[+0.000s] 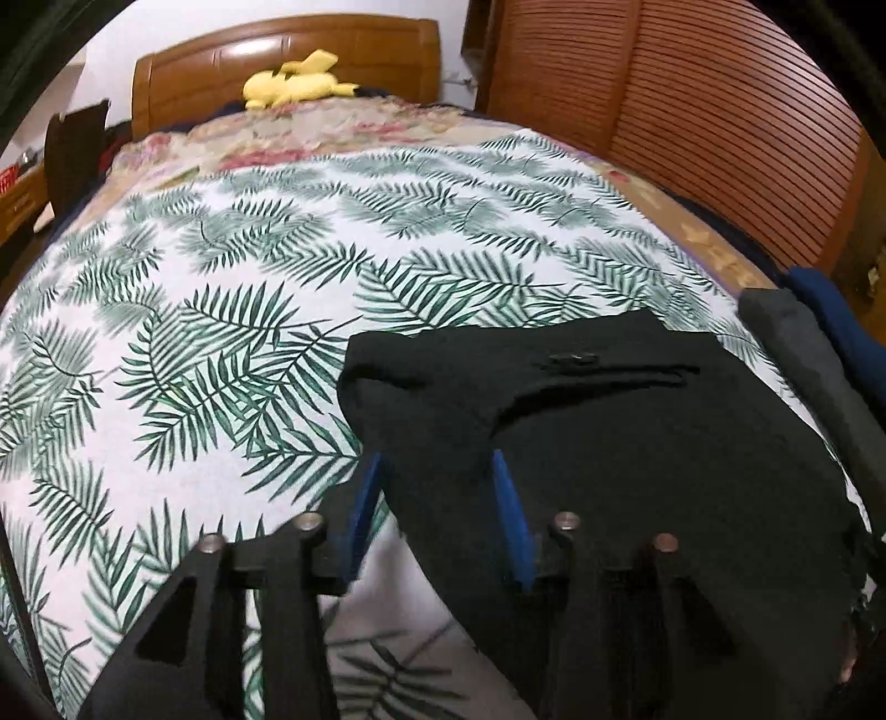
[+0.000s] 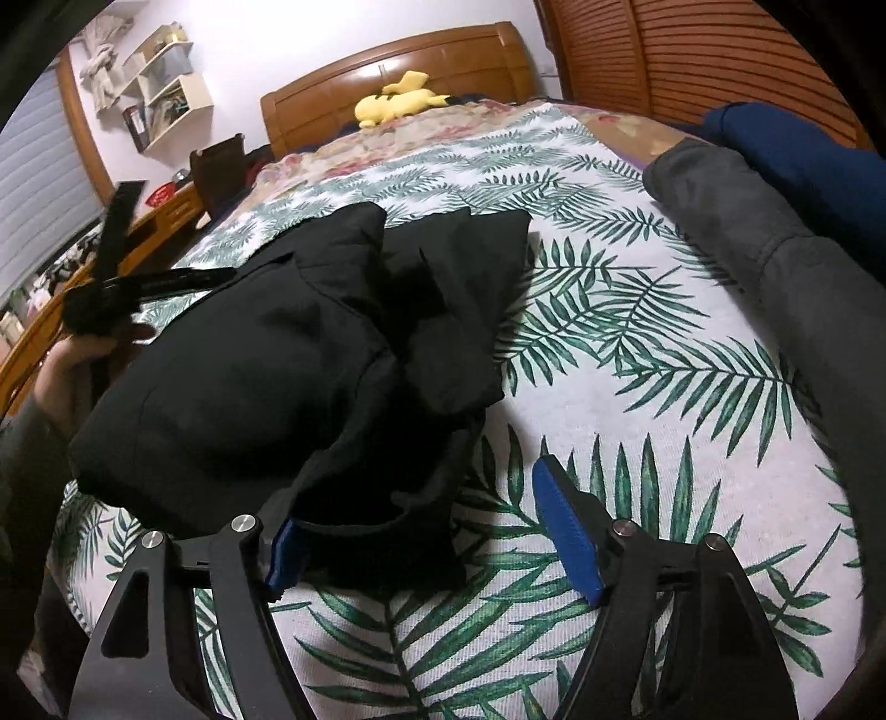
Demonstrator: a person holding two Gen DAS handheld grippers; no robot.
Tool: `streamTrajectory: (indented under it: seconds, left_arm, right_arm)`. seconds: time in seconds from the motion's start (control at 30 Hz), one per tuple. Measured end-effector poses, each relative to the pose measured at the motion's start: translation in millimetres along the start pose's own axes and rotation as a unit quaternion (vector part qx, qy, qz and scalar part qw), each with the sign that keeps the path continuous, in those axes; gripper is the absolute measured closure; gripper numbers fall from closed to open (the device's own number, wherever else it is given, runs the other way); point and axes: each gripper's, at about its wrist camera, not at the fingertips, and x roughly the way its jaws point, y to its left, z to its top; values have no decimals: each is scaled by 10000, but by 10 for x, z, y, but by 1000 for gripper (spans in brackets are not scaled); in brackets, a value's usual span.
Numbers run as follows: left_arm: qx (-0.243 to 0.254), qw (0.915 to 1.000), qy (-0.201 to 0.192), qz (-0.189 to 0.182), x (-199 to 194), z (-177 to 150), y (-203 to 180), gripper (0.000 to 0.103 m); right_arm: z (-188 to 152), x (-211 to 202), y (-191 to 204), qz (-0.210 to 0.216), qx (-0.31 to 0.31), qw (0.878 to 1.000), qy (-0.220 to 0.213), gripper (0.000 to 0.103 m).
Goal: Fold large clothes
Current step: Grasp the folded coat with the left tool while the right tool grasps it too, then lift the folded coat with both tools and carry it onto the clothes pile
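Observation:
A black jacket (image 1: pixel 609 443) lies folded into a thick bundle on the leaf-print sheet (image 1: pixel 194 332). My left gripper (image 1: pixel 440 498) stands open over the jacket's near left edge. Cloth runs between its blue pads (image 1: pixel 368 498), and the pads do not press on it. In the right wrist view the jacket (image 2: pixel 249 360) fills the middle left. My right gripper (image 2: pixel 426 531) is open at its near right corner. That gripper's left pad (image 2: pixel 285 554) sits against the cloth, while the right one is over bare sheet (image 2: pixel 637 387). A hand (image 2: pixel 72 354) holds the left gripper's handle at the far side of the jacket.
A grey garment (image 2: pixel 775 249) and a dark blue one (image 2: pixel 803 155) lie along the bed's right edge. A yellow plush toy (image 1: pixel 299 83) rests by the wooden headboard (image 1: pixel 277 50). Slatted wooden doors (image 1: pixel 692 99) stand to the right, and a wooden desk (image 2: pixel 166 216) to the left.

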Motion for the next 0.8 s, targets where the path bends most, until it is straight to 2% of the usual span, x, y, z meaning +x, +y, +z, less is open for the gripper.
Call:
streamTrajectory:
  seconds: [0.07,0.27,0.33,0.37,0.4,0.43,0.5,0.6,0.7,0.8]
  left_arm:
    - [30,9999,55,110,98,18,12,46]
    - [-18,9999,61,160,241,21,14,45]
    - [-58,9998,72,180,245,31,9,45]
    - [-55,9998,86,180,248,32,-4,49]
    - [-49,9999,108,81,243,32,-16,59]
    - [-46,9999,126,53,243,38,-25,62]
    - [40,9999,148,23,216,44,-73,80]
    - [247,9995,70,170,121,52,-160,94]
    - [327,9986,-221,356,-115,84,-237,98]
    - [366,9974,-494,364,-401,160,-322,99]
  right_arm:
    - [1,17,-11,44,21,10000,16,28]
    - [49,92,-9,226,72,9996,141,28]
    - [55,126,19,378,76,9990,210,37]
    - [57,145,41,530,91,9982,258,52]
    - [60,163,63,733,133,9968,306,61]
    - [63,172,73,768,152,9964,315,62]
    - [75,170,108,831,71,9961,292,72]
    - [108,118,122,925,32,9956,117,85]
    - [185,-10,156,977,-109,9949,-228,93]
    - [330,-201,185,1106,-167,9921,-567,94]
